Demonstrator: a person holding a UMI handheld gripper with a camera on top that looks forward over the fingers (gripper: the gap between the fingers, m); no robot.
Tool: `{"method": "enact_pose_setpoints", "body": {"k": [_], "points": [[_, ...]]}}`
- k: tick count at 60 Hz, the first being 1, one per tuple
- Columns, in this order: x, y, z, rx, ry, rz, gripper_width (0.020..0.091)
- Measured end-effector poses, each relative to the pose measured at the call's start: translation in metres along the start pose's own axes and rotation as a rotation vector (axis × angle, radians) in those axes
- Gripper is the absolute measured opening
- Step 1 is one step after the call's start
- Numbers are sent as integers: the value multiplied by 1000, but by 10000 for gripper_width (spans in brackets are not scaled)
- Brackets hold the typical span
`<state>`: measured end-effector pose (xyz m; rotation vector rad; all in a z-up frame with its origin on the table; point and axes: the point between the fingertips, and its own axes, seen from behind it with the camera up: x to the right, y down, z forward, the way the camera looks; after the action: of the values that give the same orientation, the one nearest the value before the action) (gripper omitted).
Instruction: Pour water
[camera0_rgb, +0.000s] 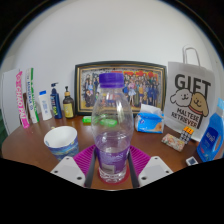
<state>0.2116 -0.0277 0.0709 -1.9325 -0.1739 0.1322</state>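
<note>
while my gripper (111, 170) is reaching forward over the brown table (30, 150), its two fingers are closing on the water bottle (111, 125), one pink pad (84, 160) pressing each side of the bottle's lower part, so i am holding it upright between them. the bottle is clear, with a purple cap and a purple label band around its lower body; i cannot read the writing on that band. just to the left of the bottle, a little beyond my fingers, a white bowl (61, 138) is sitting on the table. on the right, near the finger on that side, a small packet (174, 142) is lying flat, and a blue bottle (212, 135) is standing further right, its print too small for me to read. behind the water bottle, a blue box (150, 122) is resting on the table, with something green (88, 120) lying left of it. further back on the left, several tubes and small bottles (42, 104) are standing in a row. against the wall, a framed group photo (120, 84) is leaning behind the bottle, and on the right a white paper bag (190, 98) is showing the word "GIFT" in large black letters, with smaller lines under it that i cannot make out surely.
</note>
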Motion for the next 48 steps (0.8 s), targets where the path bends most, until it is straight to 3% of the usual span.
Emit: {"method": "enact_pose_setpoints", "body": {"k": [2,5,6,8,26,48], "points": [[-1,3,-3,-27,1,9,649],[-4,4,-12,-57,4,16,856],[-4,3,-16,-63,10,16,870],[-4,1,-25,-71,30,11,837],[-65,-16,-153,-223,149,12,854],[-141,-16,-275,-272,179,-7,853]]}}
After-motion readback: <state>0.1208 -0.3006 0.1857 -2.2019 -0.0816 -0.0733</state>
